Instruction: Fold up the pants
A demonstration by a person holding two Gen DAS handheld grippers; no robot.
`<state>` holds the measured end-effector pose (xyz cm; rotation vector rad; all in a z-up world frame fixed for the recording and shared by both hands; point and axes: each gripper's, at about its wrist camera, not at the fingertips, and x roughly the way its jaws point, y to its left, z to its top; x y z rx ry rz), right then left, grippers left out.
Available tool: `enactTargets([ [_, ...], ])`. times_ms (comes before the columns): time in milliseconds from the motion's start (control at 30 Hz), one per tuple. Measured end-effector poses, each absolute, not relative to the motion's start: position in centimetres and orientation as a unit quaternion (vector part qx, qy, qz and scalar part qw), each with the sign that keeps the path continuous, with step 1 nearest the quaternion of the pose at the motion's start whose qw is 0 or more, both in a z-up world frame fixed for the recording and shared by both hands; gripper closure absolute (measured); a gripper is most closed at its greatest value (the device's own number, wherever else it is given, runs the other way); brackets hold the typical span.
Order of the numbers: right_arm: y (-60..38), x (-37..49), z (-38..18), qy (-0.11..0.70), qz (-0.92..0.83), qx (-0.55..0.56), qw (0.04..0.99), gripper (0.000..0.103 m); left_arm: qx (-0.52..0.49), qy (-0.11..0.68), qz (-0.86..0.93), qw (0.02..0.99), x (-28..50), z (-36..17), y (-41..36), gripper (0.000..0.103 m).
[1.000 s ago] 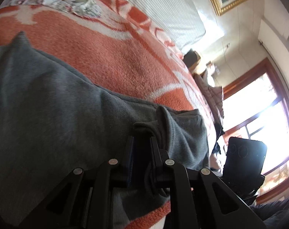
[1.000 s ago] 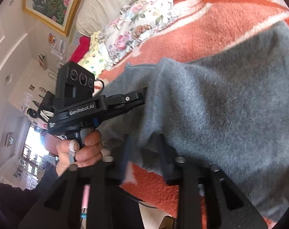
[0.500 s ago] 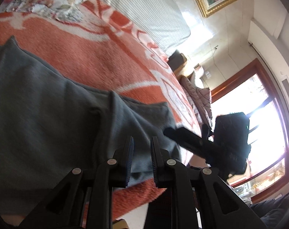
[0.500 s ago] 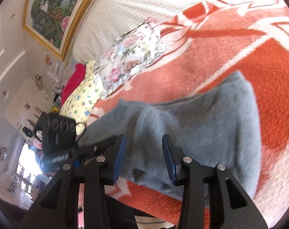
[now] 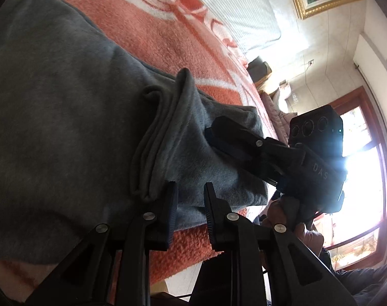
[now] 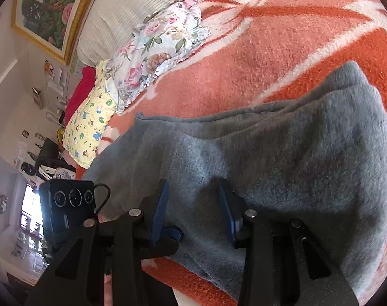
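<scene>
The grey fleece pants lie folded on the orange-and-white blanket, near the bed's front edge. A raised fold ridge runs across them. My left gripper is open and empty, its fingers just over the pants' near edge. My right gripper is open and empty, its jaws set over the grey pants. In the left wrist view the right gripper's fingers rest against the cloth. The left gripper's camera block shows low left in the right wrist view.
A floral pillow and a yellow printed pillow lie at the bed's head by a striped headboard. A framed painting hangs on the wall. A bright window is to the right. The bed's front edge is right below.
Both grippers have let go of the grey cloth and opened. The pants now lie down on the blanket, and both grippers have drawn in close over their near edge.
</scene>
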<state>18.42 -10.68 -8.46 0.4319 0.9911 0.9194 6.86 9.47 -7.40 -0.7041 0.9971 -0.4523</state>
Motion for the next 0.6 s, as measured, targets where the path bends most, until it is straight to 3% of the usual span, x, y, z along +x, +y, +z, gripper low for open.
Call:
enactTargets([
  [533, -3.6, 18.1, -2.2, 0.419, 0.495, 0.130, 0.750, 0.062, -0.402, 0.375, -0.110, 0.828, 1.0, -3.1, 19.4, 0.077],
  [600, -2.2, 17.9, -1.6, 0.416, 0.505, 0.115, 0.747, 0.059, -0.417, 0.363, -0.090, 0.828, -0.3, -3.0, 21.3, 0.072],
])
